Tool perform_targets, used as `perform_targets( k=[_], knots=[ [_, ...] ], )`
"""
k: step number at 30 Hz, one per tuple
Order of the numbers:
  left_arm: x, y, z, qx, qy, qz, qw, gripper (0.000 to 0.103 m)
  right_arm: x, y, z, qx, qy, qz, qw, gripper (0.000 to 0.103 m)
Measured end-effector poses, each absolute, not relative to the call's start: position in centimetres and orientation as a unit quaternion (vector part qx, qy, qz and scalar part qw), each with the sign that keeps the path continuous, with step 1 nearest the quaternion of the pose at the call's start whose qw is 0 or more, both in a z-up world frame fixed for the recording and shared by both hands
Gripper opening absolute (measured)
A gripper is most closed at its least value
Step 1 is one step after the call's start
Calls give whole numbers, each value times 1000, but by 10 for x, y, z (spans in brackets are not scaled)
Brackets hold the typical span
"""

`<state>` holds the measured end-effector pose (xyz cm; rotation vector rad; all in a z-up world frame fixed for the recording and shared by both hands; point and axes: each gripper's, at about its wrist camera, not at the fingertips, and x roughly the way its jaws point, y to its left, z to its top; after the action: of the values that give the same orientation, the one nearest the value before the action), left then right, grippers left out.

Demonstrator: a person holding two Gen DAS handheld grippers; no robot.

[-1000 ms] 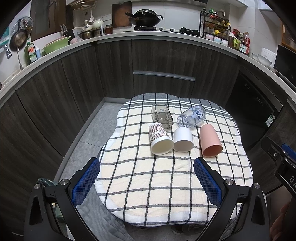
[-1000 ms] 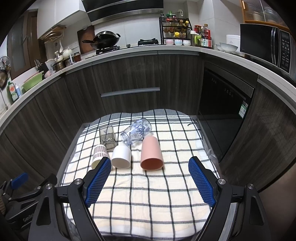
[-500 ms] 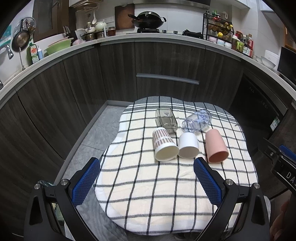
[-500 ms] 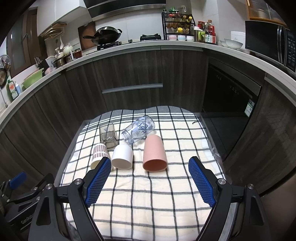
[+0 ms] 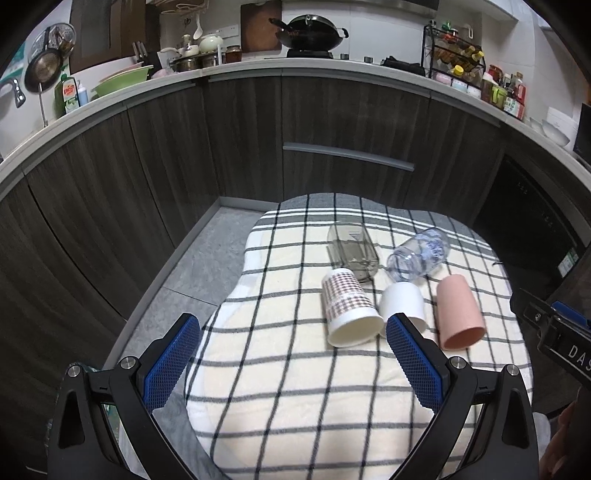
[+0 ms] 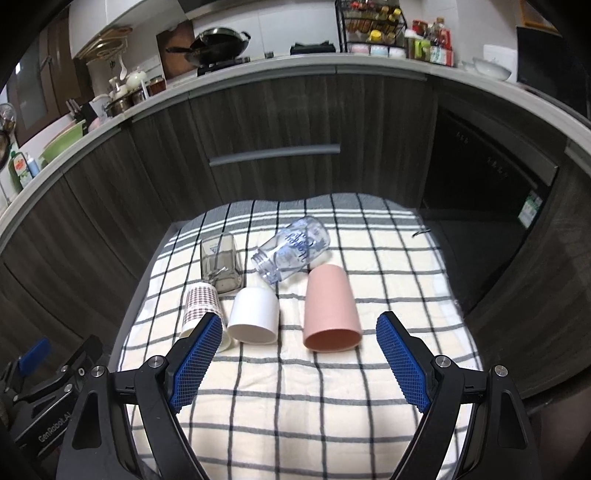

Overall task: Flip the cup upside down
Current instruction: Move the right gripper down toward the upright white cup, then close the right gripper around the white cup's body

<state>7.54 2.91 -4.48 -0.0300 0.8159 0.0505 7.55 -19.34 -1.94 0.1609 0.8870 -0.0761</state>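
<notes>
Several cups lie on their sides on a checked cloth (image 5: 295, 387) (image 6: 295, 406). A patterned paper cup (image 5: 349, 308) (image 6: 201, 304), a white cup (image 5: 404, 301) (image 6: 255, 314) and a pink cup (image 5: 458, 310) (image 6: 330, 308) point their mouths toward me. Behind them lie a smoky square glass (image 5: 352, 253) (image 6: 219, 260) and a clear printed bottle (image 5: 419, 258) (image 6: 293, 249). My left gripper (image 5: 291, 334) is open and empty, near the patterned cup. My right gripper (image 6: 297, 332) is open and empty, just before the pink and white cups.
Dark wood cabinets with a grey drawer handle (image 5: 347, 157) curve behind the cloth. The grey floor (image 5: 192, 273) shows to the left. A black appliance front (image 6: 487, 192) stands at the right. The counter above holds a wok (image 5: 308, 33) and a spice rack (image 6: 369, 26).
Both grippers have moved forward and lower toward the cups, which now look larger and closer. The cups have not moved. Both grippers stay open.
</notes>
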Motion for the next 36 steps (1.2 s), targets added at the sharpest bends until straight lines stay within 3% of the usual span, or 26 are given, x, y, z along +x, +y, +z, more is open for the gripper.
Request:
perform_targets(
  k=[20, 36],
  knots=[
    [151, 43, -88, -12, 399, 2, 917, 103, 184, -162, -101, 71, 545, -19, 835, 85],
    [174, 64, -116, -35, 433, 21, 900, 103, 221, -149, -159, 96, 619, -7, 779, 85]
  ],
)
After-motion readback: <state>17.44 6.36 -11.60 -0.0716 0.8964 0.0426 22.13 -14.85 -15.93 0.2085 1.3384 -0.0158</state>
